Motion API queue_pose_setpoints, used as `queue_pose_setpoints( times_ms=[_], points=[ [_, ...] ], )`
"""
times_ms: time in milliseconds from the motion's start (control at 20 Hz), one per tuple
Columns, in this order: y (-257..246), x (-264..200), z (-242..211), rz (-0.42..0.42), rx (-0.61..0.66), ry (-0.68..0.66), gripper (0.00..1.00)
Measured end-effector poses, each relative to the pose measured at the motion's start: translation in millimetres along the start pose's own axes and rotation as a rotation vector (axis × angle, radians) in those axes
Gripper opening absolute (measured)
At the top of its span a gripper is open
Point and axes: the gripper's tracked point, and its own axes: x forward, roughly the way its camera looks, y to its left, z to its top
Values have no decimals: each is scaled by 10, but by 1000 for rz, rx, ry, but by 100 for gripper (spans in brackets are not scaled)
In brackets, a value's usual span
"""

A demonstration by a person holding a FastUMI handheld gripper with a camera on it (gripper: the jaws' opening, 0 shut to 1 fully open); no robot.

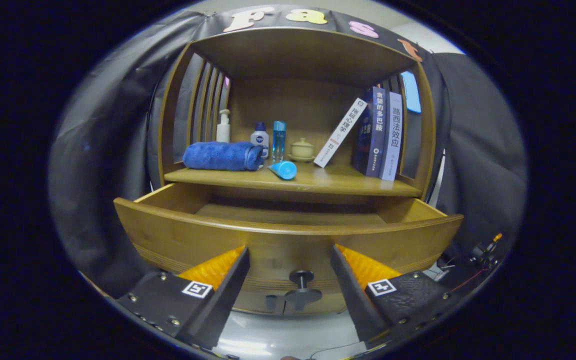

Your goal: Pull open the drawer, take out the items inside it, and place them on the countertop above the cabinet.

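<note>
A wooden cabinet's drawer [183, 235] stands pulled out toward me; the part of its inside floor that I can see is bare wood. Its dark round knob [301, 276] sits on the drawer front, between my fingers and a little below their tips. My gripper [288, 252] is open, fingers spread wide on either side of the knob, touching nothing. On the countertop [338, 184] above the drawer lie a rolled blue towel [222, 155] and a light blue tube [283, 169] on its side.
At the back of the countertop stand a white pump bottle [223, 127], a small white bottle [260, 137], a tall blue bottle [279, 140] and a lidded cream cup [301, 149]. Books [378, 132] lean at the right. Slatted side walls and a top shelf enclose the space.
</note>
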Motion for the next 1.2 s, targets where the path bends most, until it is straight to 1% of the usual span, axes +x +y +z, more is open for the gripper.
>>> queue_pose_setpoints(
  times_ms=[300,750,1200],
  points=[
    [12,204,49,5,-19,-16,97],
    [74,730,170,-14,-27,-2,97],
    [96,1029,223,-28,-45,12,97]
  ],
)
